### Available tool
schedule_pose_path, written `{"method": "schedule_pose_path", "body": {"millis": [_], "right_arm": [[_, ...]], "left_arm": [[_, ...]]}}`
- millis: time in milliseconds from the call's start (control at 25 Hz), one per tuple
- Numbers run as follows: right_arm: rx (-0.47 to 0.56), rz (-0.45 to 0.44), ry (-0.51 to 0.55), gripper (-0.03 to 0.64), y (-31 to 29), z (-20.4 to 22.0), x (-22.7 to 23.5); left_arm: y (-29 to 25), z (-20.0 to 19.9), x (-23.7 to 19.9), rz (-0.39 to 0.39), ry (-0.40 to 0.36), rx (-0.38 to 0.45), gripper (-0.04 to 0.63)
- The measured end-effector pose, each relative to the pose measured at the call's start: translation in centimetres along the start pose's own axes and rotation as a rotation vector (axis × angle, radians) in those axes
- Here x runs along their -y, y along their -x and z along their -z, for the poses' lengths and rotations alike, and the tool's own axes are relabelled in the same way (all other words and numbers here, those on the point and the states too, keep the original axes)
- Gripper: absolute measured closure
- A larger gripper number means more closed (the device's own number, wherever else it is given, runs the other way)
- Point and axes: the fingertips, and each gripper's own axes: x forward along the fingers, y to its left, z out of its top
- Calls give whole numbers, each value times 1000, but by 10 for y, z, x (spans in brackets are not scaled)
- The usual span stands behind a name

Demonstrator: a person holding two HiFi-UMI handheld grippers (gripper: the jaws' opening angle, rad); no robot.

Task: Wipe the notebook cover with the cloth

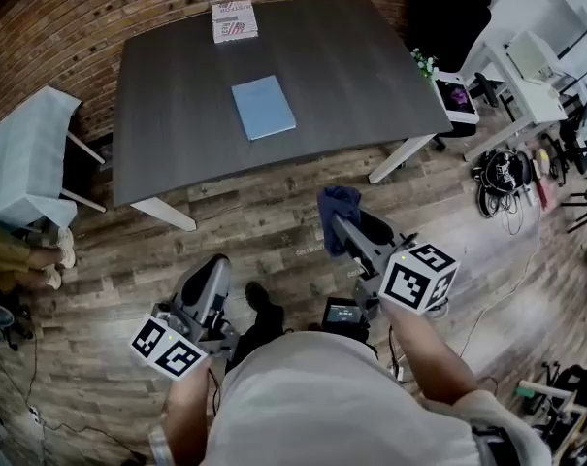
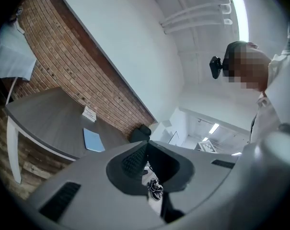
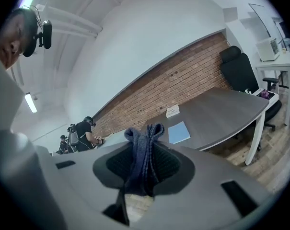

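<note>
Right tool (image 1: 337,226) grips cloth (image 1: 340,202) — notebook (image 1: 263,107), booklet (image 1: 234,20) on table (image 1: 351,66) ahead.

Ahead of the jaws I see a dark grey table (image 1: 351,66) on wood-plank floor (image 1: 274,223), a brick wall (image 1: 70,37) beyond it.

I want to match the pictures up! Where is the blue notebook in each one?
Head view: notebook lies in the middle of the table, upper centre.
Left gripper view: notebook left of centre, on the table.
Right gripper view: notebook right of centre, above the jaws.
Shared landmark: white box beside the brick wall, just beyond the notebook.
</note>
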Motion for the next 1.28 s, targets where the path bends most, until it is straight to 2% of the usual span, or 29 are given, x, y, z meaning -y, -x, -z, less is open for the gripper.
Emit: {"method": "schedule_pose_path", "body": {"millis": [280,560,880,1280], "right_arm": [[0,71,-19,503,-63,-16,11],[-30,100,-22,503,-108,-36,37],[-100,47,-31,503,-172,-62,87],[-293,-65,-9,503,-253,-85,150]], "left_arm": [[-18,-30,-65,11,10,-41,588],[-47,-36,-100,3,30,-67,588],[-102,-44,-146,-89,31,-46,588],[-187,-41,-194,-230,54,-46,588]]}}
